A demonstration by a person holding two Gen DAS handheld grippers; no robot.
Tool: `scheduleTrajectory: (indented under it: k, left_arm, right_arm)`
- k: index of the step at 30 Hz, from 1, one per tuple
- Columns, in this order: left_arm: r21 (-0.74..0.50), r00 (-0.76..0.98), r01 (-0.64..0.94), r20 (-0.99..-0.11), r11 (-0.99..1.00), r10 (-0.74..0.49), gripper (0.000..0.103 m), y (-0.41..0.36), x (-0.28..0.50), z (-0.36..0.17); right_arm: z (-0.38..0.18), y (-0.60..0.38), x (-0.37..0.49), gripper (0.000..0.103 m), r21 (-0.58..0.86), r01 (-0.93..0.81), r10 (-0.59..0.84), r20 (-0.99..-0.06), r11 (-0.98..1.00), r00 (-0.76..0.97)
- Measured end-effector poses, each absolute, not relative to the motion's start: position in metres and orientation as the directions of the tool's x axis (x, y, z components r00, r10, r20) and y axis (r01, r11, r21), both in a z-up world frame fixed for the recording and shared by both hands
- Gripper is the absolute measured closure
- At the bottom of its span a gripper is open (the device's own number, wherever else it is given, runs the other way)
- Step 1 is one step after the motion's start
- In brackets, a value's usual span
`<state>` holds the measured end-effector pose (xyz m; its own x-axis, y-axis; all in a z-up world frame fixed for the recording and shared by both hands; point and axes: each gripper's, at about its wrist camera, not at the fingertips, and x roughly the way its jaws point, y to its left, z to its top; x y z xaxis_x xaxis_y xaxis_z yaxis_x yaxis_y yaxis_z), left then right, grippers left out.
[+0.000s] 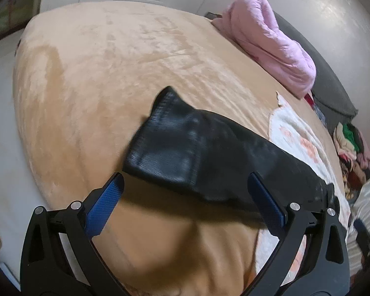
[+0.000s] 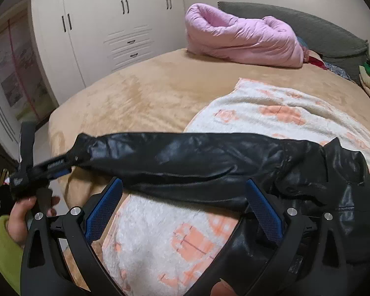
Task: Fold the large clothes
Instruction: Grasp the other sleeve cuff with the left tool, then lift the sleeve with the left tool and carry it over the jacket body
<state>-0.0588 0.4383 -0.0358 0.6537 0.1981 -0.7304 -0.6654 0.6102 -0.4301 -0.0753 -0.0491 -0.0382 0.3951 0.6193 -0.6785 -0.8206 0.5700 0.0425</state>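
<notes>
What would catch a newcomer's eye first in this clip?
A shiny black jacket stretches its sleeve across the near edge of the tan bed, over a white blanket with orange patches. The left gripper is at the cuff, while the right gripper hangs open just short of the sleeve. A rolled pink quilt sits by the grey headboard.

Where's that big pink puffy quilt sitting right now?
The pink quilt lies bundled at the far end of the bed, against the grey headboard, beyond the black jacket.
</notes>
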Motion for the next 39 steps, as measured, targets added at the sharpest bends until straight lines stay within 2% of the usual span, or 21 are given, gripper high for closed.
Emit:
scheduleTrajectory:
  k: [10,11,12,13,16,18,20,27,39]
  left_arm:
    - [-0.443,0.663,-0.666,-0.720,0.600,0.204,0.010,0.447,-0.041,-0.047]
    - [-0.440,0.665,-0.661,-0.718,0.608,0.204,0.015,0.446,-0.038,-0.046]
    - [-0.443,0.672,-0.653,-0.713,0.615,0.200,0.030,0.445,-0.035,-0.046]
    - [-0.454,0.684,-0.636,-0.706,0.624,0.185,0.040,0.445,-0.032,-0.045]
    - [-0.433,0.699,-0.616,-0.685,0.658,0.204,0.057,0.440,-0.031,-0.037]
    - [-0.447,0.715,-0.607,-0.668,0.657,0.205,0.077,0.441,-0.035,-0.031]
    - [-0.469,0.731,-0.595,-0.654,0.653,0.197,0.083,0.444,-0.038,-0.026]
    - [-0.439,0.775,-0.543,-0.589,0.716,0.227,0.092,0.423,-0.042,0.011]
    - [-0.434,0.849,-0.424,-0.497,0.795,0.182,0.097,0.375,-0.038,0.068]
  right_arm:
    - [-0.054,-0.065,-0.061,0.004,0.077,-0.795,0.597,-0.704,0.602,0.384]
    - [-0.054,-0.069,-0.057,0.004,0.091,-0.787,0.599,-0.703,0.610,0.384]
    - [-0.055,-0.072,-0.055,0.004,0.097,-0.781,0.599,-0.703,0.616,0.385]
    - [-0.056,-0.074,-0.052,0.004,0.100,-0.774,0.594,-0.704,0.626,0.390]
    - [-0.058,-0.082,-0.044,0.004,0.113,-0.752,0.584,-0.708,0.649,0.398]
    - [-0.059,-0.087,-0.040,0.004,0.122,-0.743,0.585,-0.705,0.658,0.402]
    - [-0.059,-0.091,-0.039,0.004,0.130,-0.735,0.581,-0.707,0.666,0.402]
    - [-0.051,-0.107,-0.042,0.004,0.133,-0.723,0.588,-0.690,0.677,0.423]
    - [-0.018,-0.151,-0.048,0.004,0.155,-0.698,0.621,-0.615,0.699,0.486]
